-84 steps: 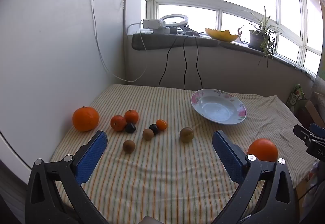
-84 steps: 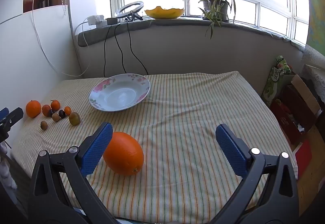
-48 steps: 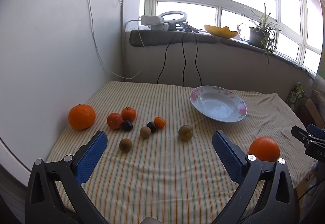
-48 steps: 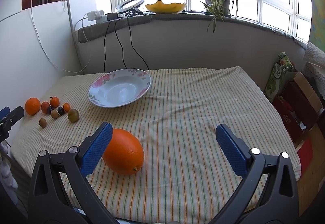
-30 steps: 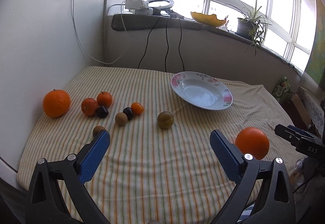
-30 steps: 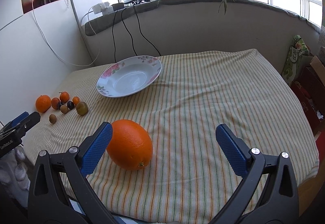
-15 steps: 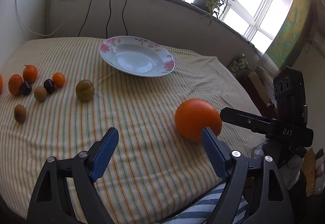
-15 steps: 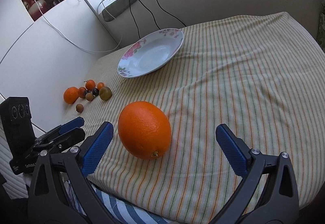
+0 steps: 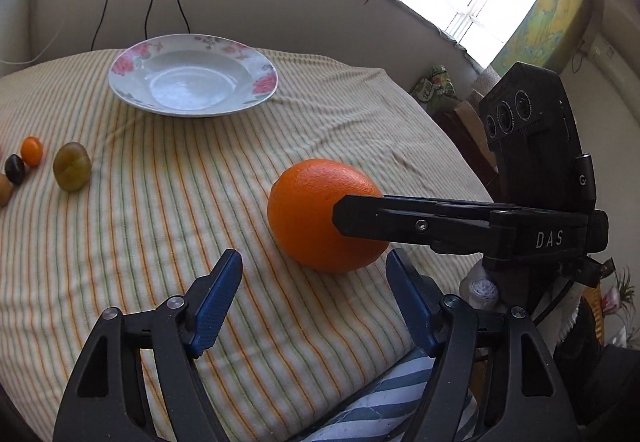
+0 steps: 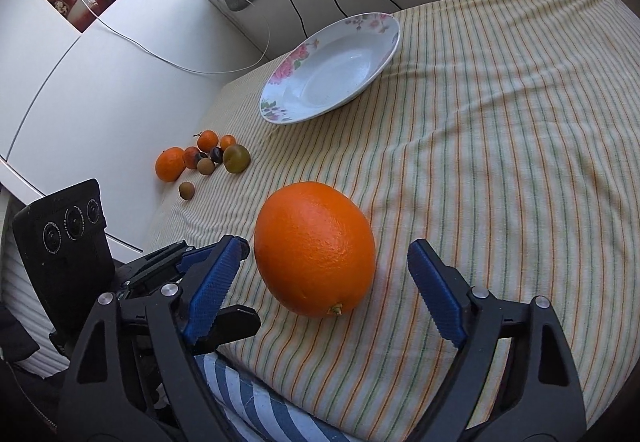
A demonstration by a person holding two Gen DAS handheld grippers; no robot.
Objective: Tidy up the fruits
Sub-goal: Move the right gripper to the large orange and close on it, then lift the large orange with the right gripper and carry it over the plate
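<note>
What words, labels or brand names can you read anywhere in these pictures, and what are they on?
"DAS": white letters on the black body of the right gripper, seen from the left wrist view.
"G": small mark on the black camera unit above it; uncertain.
Green packet beyond the table: print too blurred to read.

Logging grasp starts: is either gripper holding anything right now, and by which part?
Nothing is held. The right gripper is open around the large orange without touching it; the left gripper is open just short of it.

lg orange (image 10: 315, 248) on striped cloth, near edge | sm fruits (image 10: 208, 157) clustered left | plate (image 10: 332, 67) empty
</note>
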